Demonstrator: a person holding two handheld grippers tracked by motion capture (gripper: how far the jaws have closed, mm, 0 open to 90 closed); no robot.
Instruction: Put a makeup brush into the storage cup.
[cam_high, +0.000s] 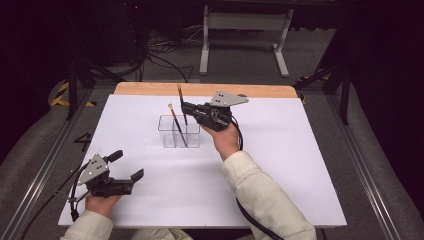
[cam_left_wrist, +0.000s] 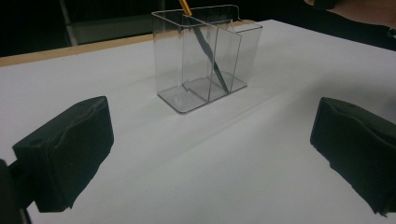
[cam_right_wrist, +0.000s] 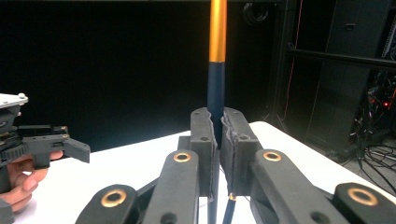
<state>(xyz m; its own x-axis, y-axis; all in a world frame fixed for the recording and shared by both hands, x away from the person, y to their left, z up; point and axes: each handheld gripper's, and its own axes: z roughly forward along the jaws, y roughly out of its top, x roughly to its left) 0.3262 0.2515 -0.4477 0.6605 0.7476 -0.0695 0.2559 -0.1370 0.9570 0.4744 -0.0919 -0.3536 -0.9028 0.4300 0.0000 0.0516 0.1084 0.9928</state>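
White sheet (cam_high: 280, 165) over a wooden table, dark workshop beyond; I work from the near edge. Nearest me, my left claw (cam_high: 128, 165) rests low on the sheet with its jaws spread wide and nothing between them, parked aside, I judge, so the centre stays free. Farther in, a clear plastic holder (cam_left_wrist: 205, 60) stands upright mid-table, divided into compartments; one brush (cam_high: 176, 125) already leans in it, bristles up. Just above the holder's right part, my right claw (cam_high: 186, 111) is pressed together on a second brush (cam_right_wrist: 216, 56), pinching its dark handle so it hangs near upright, apparently ready to be lowered in. Which compartment it is aimed at I cannot tell. Behind the table: cables and a white stand (cam_high: 245, 30).
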